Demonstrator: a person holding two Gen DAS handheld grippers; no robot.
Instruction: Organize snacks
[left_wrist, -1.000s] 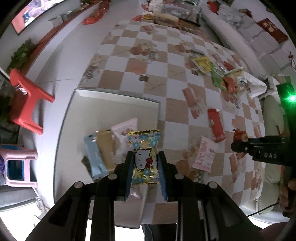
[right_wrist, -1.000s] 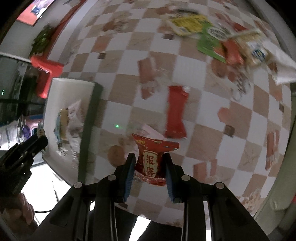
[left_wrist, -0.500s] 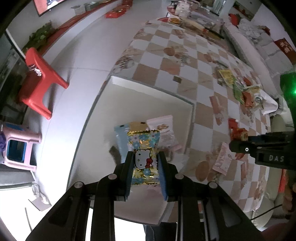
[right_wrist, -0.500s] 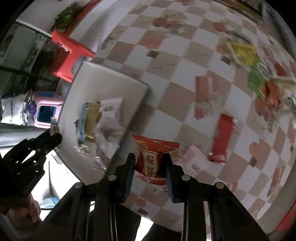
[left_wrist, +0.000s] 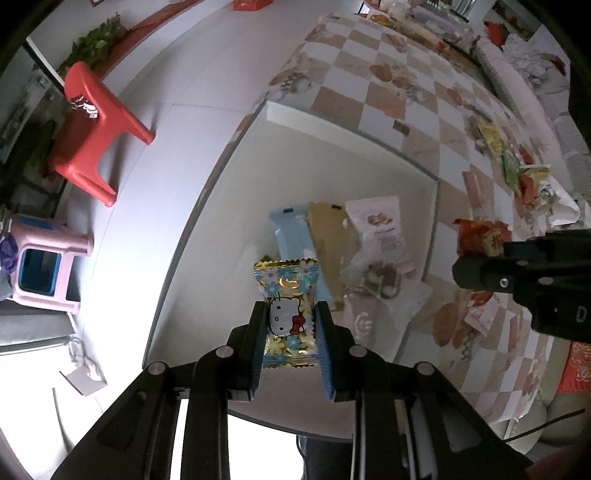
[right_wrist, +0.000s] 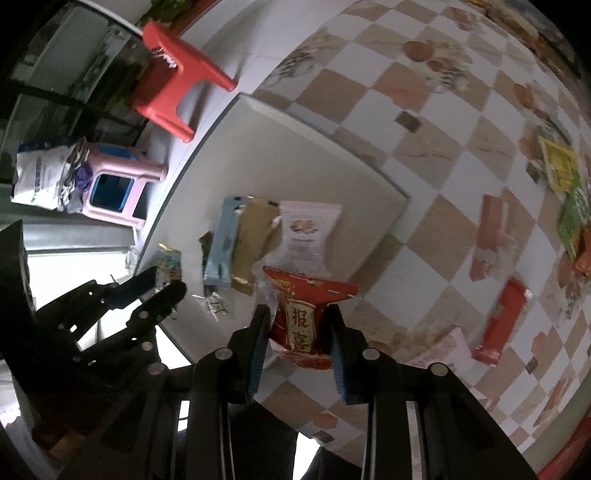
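— What's each claw got?

— The left claw (left_wrist: 291, 325) is pinching a Hello Kitty candy bag (left_wrist: 289, 312), held above the white tray (left_wrist: 332, 155). The right claw (right_wrist: 298, 336) is clamped on a red snack packet (right_wrist: 304, 317) over the tray's near right corner.

— Anything in the tray?

— A blue packet (left_wrist: 291, 236), a tan one (left_wrist: 328, 243) and a pink pouch (left_wrist: 380, 225), side by side. More snacks lie far right on the checkered bench (right_wrist: 436, 122).

Both the left gripper (left_wrist: 290, 325) and right gripper (right_wrist: 298, 332) have fingers closed on a packet, side by side.
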